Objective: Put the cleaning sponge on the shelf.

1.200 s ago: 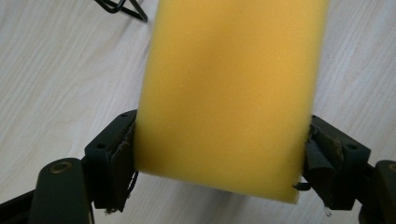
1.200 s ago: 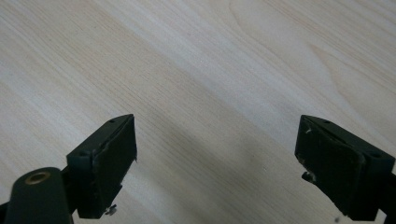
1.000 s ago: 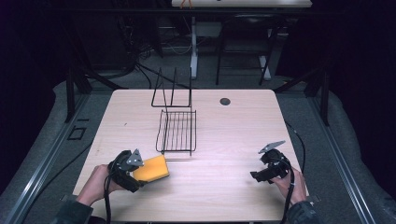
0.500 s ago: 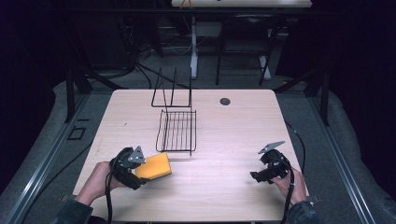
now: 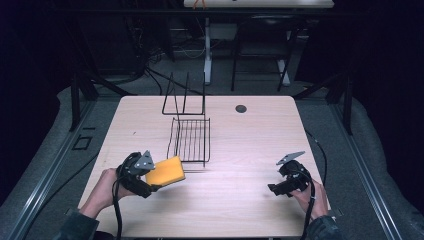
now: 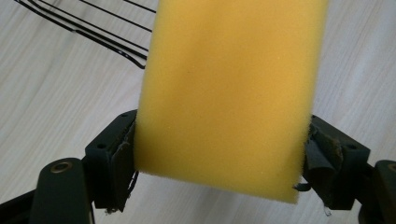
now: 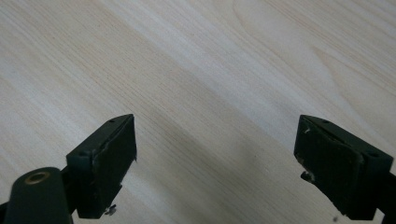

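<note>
Left gripper (image 5: 150,180): edges slightly forward and toward the black wire rack (image 5: 190,140) compared with a second ago.
Yellow sponge (image 5: 165,171): carried along in its jaws, its far corner now nearer the rack's front edge.

Overhead forward-down; tong cameras close above table (image 5: 240,150)

No legible text, labels, brands or numbers are seen — nothing readable is found on any surface.
</note>
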{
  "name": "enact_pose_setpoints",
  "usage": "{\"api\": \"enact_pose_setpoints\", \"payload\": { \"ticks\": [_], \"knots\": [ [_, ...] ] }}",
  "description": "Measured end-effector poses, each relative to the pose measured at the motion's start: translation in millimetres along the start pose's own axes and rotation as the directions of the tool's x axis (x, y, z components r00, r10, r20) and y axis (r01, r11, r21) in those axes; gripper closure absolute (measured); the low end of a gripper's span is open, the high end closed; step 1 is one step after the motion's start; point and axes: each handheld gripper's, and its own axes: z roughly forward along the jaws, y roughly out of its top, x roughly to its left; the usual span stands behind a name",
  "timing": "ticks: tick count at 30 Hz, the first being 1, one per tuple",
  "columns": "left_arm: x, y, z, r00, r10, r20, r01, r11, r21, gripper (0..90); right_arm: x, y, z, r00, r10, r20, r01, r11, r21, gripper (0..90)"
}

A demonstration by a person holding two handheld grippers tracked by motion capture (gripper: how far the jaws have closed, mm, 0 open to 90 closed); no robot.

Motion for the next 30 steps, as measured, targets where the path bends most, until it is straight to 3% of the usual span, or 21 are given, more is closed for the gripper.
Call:
{"api": "enact_pose_setpoints", "payload": {
  "ticks": [30],
  "knots": [
    [19.0, 21.0, -0.5, 0.9982, -0.049, -0.034, 0.047, 0.997, -0.062, 21.9, -0.9, -0.3, -0.2, 1.0, 0.001, 0.001, -0.001, 1.0, -0.006, 13.1]
  ]
}}
